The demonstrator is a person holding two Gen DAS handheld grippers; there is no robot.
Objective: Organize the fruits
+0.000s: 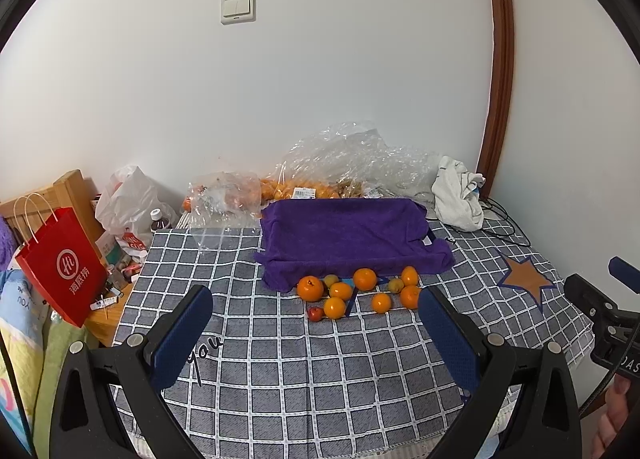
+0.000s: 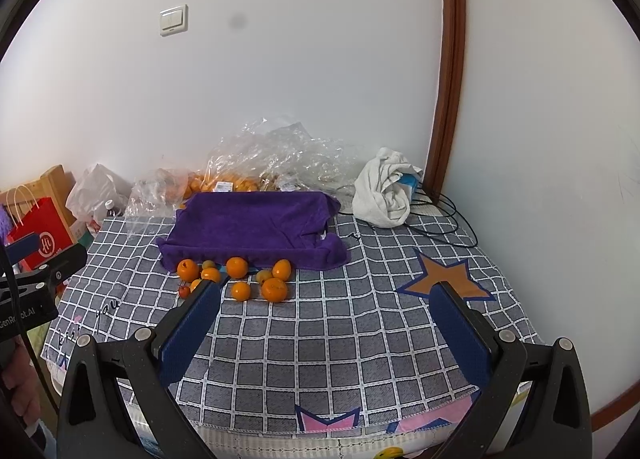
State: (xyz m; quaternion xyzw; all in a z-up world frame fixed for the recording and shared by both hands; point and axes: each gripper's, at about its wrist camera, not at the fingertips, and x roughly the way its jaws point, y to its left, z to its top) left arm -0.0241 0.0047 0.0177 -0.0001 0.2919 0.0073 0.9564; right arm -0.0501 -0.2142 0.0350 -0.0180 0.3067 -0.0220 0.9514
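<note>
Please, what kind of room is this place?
Probably a bedroom at home. The fruits lie on a checked bed sheet over what looks like a mattress, a wooden bedside table stands at the left, and a light switch is on the wall.

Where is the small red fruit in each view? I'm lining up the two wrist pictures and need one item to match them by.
Left wrist: the small red fruit lies at the fruit cluster's near-left corner, centre of picture.
Right wrist: the same fruit sits left of centre, beside the right gripper's left finger.
Shared landmark: the purple towel just behind the fruit.
</note>
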